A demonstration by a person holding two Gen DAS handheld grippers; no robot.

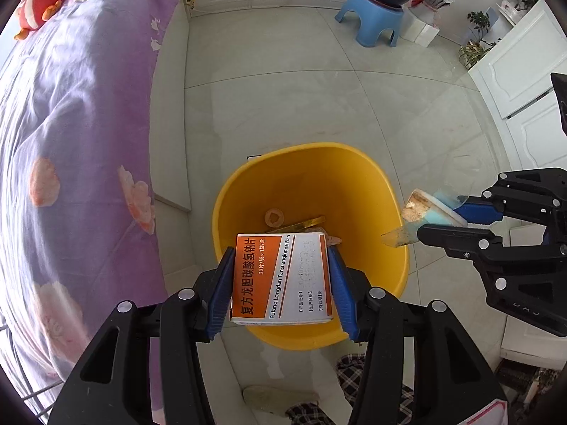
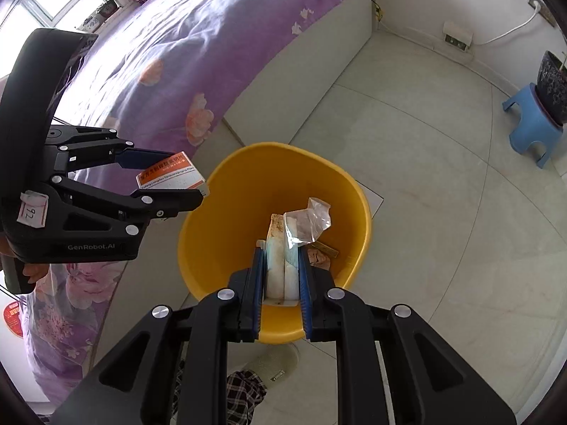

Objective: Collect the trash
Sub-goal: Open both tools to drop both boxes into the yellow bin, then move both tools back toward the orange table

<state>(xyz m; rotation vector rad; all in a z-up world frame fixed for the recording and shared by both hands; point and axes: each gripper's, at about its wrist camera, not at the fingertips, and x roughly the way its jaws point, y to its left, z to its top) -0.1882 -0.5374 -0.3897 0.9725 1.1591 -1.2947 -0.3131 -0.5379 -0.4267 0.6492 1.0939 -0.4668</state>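
A yellow bin (image 1: 368, 177) stands on the floor by the bed; it also shows in the right wrist view (image 2: 219, 233). Some scraps (image 1: 297, 225) lie at its bottom. My left gripper (image 1: 280, 248) is shut on an orange-and-white medicine box (image 1: 281, 278) and holds it over the bin's near rim; the box also shows in the right wrist view (image 2: 170, 177). My right gripper (image 2: 281, 248) is shut on a crumpled wrapper with a clear plastic piece (image 2: 283, 248), held above the bin; from the left wrist view that wrapper (image 1: 428, 209) hangs at the bin's right rim.
A bed with a purple floral cover (image 1: 71, 124) runs along the left. A blue stool (image 1: 372, 17) bearing a dark plant pot, white cabinets (image 1: 524, 81) and small plants stand at the far right. A slipper (image 2: 274, 363) and checked cloth (image 2: 244, 386) lie on the tiled floor below.
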